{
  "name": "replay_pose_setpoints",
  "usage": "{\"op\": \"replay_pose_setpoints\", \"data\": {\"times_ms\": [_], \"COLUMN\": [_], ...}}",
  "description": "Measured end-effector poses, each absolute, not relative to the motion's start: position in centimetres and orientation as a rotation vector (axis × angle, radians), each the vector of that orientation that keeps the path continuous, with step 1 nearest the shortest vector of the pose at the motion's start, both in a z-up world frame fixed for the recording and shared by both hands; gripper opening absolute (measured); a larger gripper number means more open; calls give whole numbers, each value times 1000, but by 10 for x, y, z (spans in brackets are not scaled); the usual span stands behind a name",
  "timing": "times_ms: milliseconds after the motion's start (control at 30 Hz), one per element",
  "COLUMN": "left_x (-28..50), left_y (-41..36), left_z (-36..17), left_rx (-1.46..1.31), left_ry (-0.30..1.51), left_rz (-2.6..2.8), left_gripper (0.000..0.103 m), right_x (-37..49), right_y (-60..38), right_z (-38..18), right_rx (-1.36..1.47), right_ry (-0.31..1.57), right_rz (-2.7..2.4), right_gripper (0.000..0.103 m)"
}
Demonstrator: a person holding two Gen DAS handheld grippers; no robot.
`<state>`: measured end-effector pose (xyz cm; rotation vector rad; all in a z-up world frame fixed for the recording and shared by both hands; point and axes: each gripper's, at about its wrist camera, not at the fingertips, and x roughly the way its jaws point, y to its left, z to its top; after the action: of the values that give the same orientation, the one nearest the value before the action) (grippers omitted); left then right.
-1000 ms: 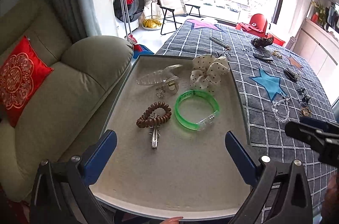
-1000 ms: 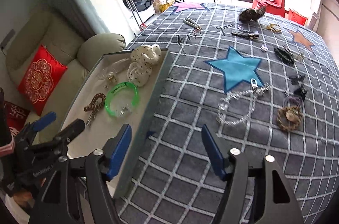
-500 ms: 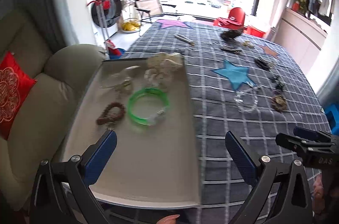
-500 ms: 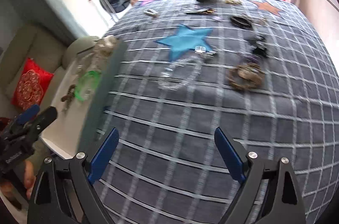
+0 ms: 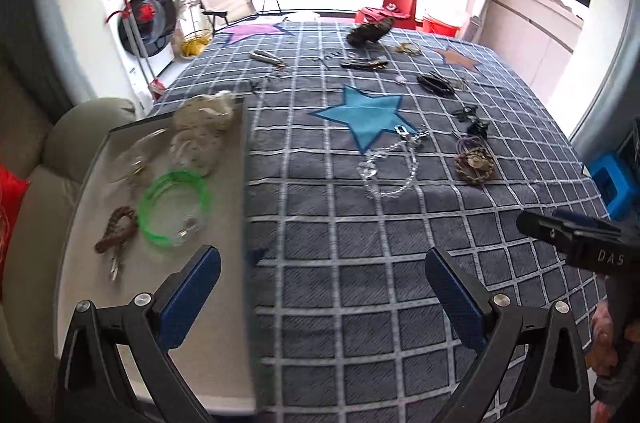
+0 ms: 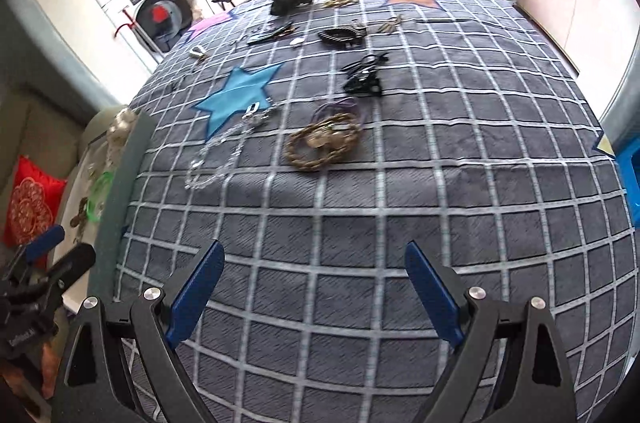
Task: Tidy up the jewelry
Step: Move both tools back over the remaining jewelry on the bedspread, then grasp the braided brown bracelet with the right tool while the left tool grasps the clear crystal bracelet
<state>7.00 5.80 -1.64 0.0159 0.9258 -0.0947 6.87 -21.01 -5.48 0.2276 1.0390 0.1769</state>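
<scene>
A grey tray (image 5: pixel 92 303) at the left holds a green bangle (image 5: pixel 175 207), a brown bead bracelet (image 5: pixel 116 229), a dotted white bow (image 5: pixel 202 127) and a clear clip. On the checked cloth (image 5: pixel 360 283) lie a clear bead necklace (image 5: pixel 390 165), a braided gold bracelet (image 5: pixel 475 165) and dark hair clips (image 5: pixel 472 121). My left gripper (image 5: pixel 322 297) is open and empty, over the tray's right edge. My right gripper (image 6: pixel 314 293) is open and empty, over bare cloth short of the gold bracelet (image 6: pixel 322 143) and the necklace (image 6: pixel 224 153).
More clips and chains lie far back on the cloth (image 6: pixel 340 35). A beige sofa with a red cushion (image 6: pixel 30 203) stands left of the tray. A blue stool (image 5: pixel 614 183) stands at the right. The tray's raised rim (image 6: pixel 124 191) stands between tray and cloth.
Both grippers have swung right, away from the tray and toward the jewelry on the cloth. Neither has taken hold of anything.
</scene>
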Motion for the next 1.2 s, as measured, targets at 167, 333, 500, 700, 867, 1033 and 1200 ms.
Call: {"op": "replay_pose_setpoints", "data": {"times_ms": [167,333,500,700,867,1033,1200], "left_x": [92,116,139,161,174,178,176], "left_y": [41,26,12,6,4,-5,-15], "left_z": [-23,-34,-47,-64,-79,-78,-74], "left_rx": [52,95,138,142,109,112,123], "left_ry": [935,950,977,1019,1062,1061,1049], "left_rz": [-97,-103,-110,-108,-103,-126,-177], "left_gripper": [103,102,102,93,92,80,41], "right_x": [86,102,120,139,142,139,132], "right_y": [-220,-225,-220,-209,-194,-186,-188], "right_z": [-56,-61,-71,-81,-81,-78,-76], "right_rx": [225,219,219,178,78,67,81], "right_ry": [1033,1041,1062,1070,1043,1035,1030], "right_rz": [141,122,130,96,84,134,151], "right_gripper": [93,93,87,75,59,23,6]}}
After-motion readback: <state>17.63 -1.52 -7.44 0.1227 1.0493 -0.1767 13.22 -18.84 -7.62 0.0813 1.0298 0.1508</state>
